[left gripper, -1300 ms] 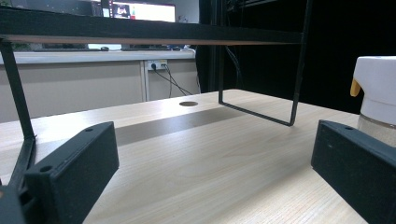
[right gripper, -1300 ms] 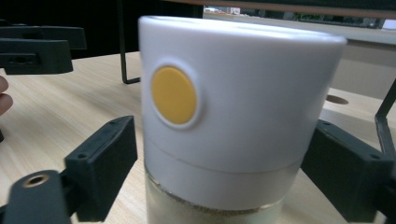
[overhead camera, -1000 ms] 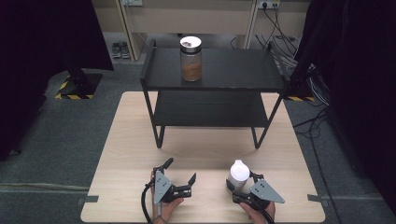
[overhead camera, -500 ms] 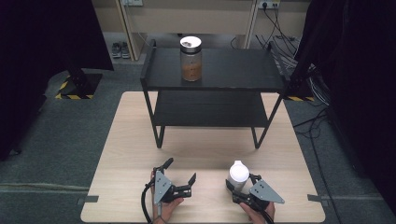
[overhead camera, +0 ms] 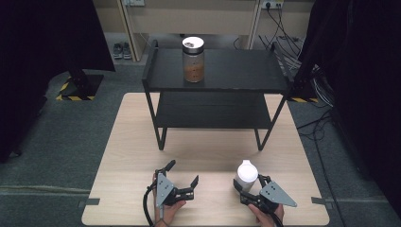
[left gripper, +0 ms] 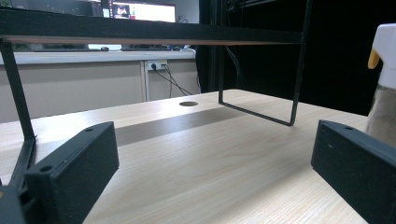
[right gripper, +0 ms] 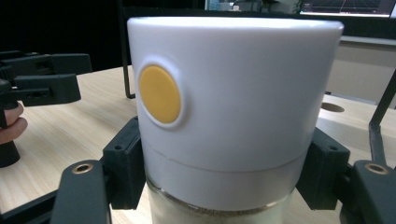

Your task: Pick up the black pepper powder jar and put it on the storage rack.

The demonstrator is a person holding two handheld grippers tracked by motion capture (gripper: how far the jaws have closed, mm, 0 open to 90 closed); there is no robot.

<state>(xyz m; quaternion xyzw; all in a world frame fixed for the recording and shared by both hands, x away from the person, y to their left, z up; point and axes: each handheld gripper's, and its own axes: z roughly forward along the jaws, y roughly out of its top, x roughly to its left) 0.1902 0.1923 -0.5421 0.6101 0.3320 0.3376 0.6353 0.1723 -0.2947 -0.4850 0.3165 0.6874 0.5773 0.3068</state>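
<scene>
Down at the near edge of the light wooden table (overhead camera: 142, 142), well in front of the black two-tier shelf (overhead camera: 222, 71): two claws, side by side, each in a hand

Right claw (overhead camera: 243, 185) clenched on a white-capped jar (overhead camera: 247, 172), jaws pressed against both sides just under the cap. Close up from the right gripper view: broad white cap (right gripper: 233, 93) with a round yellow button (right gripper: 159, 94) on its side, clear glass below it with pale contents showing. Jar upright, standing before the shelf's right front leg, well short of it

Left claw (overhead camera: 182, 177) released, jaws spread wide with bare table between them, nothing gripped. Sits before the shelf's left front leg, level with the other claw and apart from it. From the left gripper view: both black jaws low over the wood, the shelf's lower frame ahead, the white-capped jar at the right edge

Up on the shelf's top tier, left of centre: a second jar with brown contents (overhead camera: 193, 59), lid on, upright, alone there. Lower tier bare

Dark curtains on either side of the shelf, grey carpet (overhead camera: 71, 137) around the table
</scene>
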